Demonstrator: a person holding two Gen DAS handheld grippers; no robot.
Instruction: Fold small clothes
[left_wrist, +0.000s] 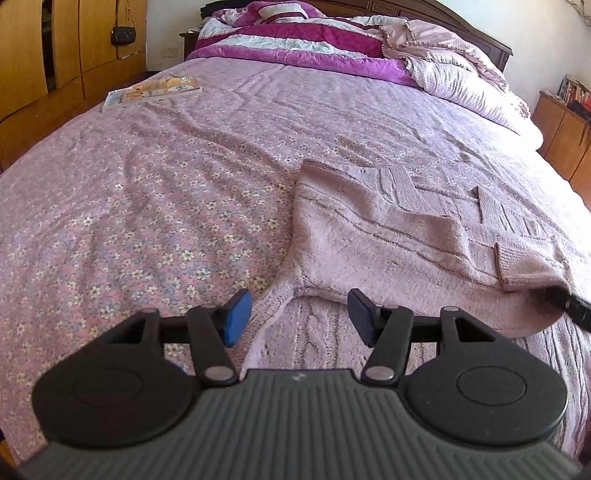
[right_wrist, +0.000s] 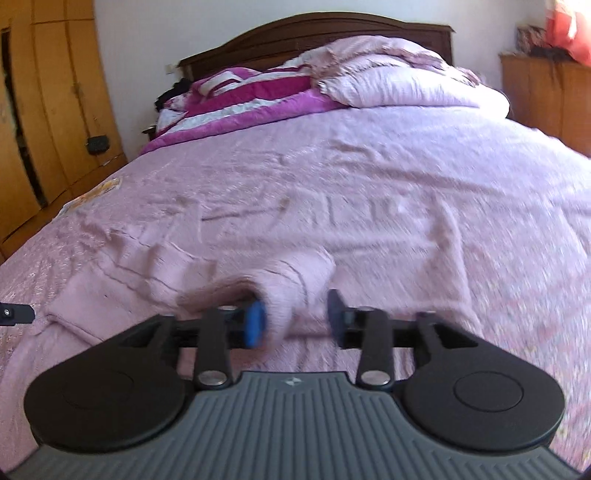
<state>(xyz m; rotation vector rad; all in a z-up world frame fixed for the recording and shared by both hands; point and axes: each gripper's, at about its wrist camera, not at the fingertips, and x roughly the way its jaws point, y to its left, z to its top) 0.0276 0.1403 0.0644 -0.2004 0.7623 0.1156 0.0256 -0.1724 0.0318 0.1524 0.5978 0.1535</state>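
Judging by its drape, the pale pink cable-knit sweater (left_wrist: 388, 236) near the bed's (left_wrist: 147, 192) foot edge is soft and limp, best pinched at a cuff or hem; left gripper (left_wrist: 300, 316) and right gripper (right_wrist: 295, 318) jaws both apart, gripping nothing.

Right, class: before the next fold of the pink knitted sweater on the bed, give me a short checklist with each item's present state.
1. Left tongs free of cloth: ok, open, with nothing between the pads.
2. Right tongs let go of the sleeve: cannot tell for sure; they stand open, the sleeve end lies between the pads, and the view is blurred.
3. Sweater lying flat: not ok, the sleeve bulges where it is folded across the body.
4. Book clear of the fold: ok, it lies far off near the bed's edge.
5. Bedspread smooth beneath: not ok, it is wrinkled.
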